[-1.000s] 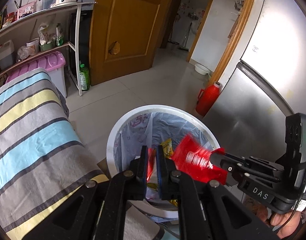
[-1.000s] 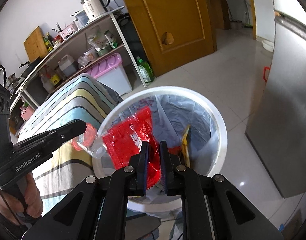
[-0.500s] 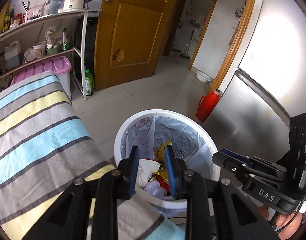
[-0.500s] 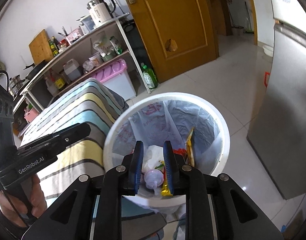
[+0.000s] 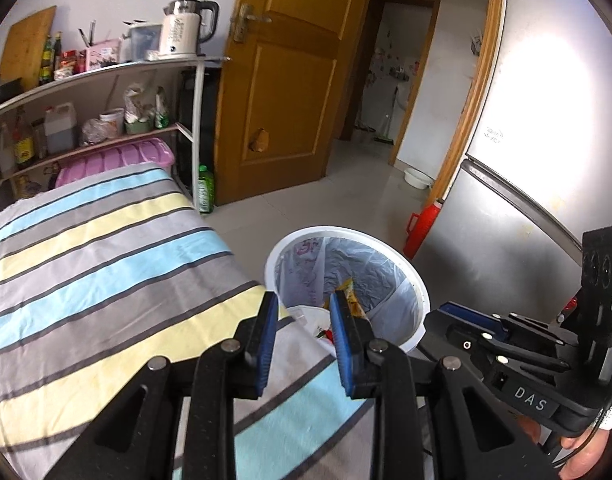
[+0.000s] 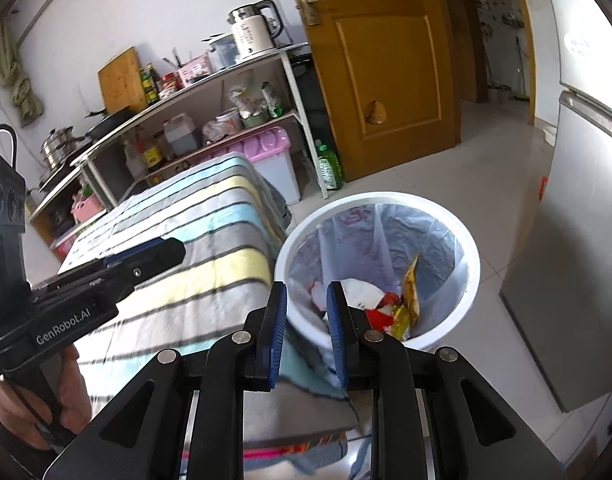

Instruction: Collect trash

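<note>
Both claws [image 5: 300,316] newly empty, wrappers [image 6: 390,312] binned.

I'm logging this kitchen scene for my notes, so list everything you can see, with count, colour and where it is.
Trash bin: one, white, grey liner, on the floor beside the table.
Wrappers: several, red, yellow and white, inside the bin.
Striped cloth: one, blue, yellow and grey, covering the table.
Kettle: one, white, top shelf.
Storage box: one, pink lid, under the shelf.
Green bottle: one, on the floor by the door.
Door: one, brown wood, ajar.
Red flask: one, on the floor by the fridge.
Fridge: one, silver, right side.
Left gripper: black, blue pads, open, empty.
Right gripper: black, blue pads, open, empty.
</note>
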Motion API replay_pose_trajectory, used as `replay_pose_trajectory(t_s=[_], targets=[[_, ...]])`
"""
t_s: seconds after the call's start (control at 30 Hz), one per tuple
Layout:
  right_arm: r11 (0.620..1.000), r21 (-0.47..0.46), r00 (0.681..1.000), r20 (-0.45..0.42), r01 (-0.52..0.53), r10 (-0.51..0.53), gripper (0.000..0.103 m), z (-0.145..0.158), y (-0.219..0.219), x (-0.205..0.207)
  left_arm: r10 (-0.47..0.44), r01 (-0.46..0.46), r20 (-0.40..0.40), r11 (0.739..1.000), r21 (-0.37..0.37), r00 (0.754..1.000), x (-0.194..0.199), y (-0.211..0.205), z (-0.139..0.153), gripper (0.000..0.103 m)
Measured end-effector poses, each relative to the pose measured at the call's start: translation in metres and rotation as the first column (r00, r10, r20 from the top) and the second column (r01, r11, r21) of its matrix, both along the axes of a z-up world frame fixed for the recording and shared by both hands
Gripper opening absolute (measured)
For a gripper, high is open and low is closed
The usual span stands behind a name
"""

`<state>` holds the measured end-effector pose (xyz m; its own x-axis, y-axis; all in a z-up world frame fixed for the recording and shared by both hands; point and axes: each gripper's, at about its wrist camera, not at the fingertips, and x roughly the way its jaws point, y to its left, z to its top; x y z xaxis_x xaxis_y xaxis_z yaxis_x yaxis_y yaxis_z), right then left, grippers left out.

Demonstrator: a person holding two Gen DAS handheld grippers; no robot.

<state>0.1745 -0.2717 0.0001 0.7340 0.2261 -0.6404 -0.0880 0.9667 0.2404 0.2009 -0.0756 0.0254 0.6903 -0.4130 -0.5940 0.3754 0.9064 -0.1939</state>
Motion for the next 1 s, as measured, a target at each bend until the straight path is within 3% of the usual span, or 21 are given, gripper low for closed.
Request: replay_pose_trajectory(t_s=[0.5, 1.0], targets=[[0.991, -0.107, 0.994, 0.06, -0.082, 0.089, 0.023, 0.004, 0.04, -0.065, 0.119, -0.119, 0.029, 0.993, 0.014, 0.992, -0.065, 0.046, -0.01, 0.033], [0.985, -0.148, 0.995, 0.042, -0.088, 0.095, 0.029, -0.009, 0.046, -0.103, 0.13, -0.132, 0.041, 0.99, 0.048, 0.991, -0.114, 0.051, -0.021, 0.033]])
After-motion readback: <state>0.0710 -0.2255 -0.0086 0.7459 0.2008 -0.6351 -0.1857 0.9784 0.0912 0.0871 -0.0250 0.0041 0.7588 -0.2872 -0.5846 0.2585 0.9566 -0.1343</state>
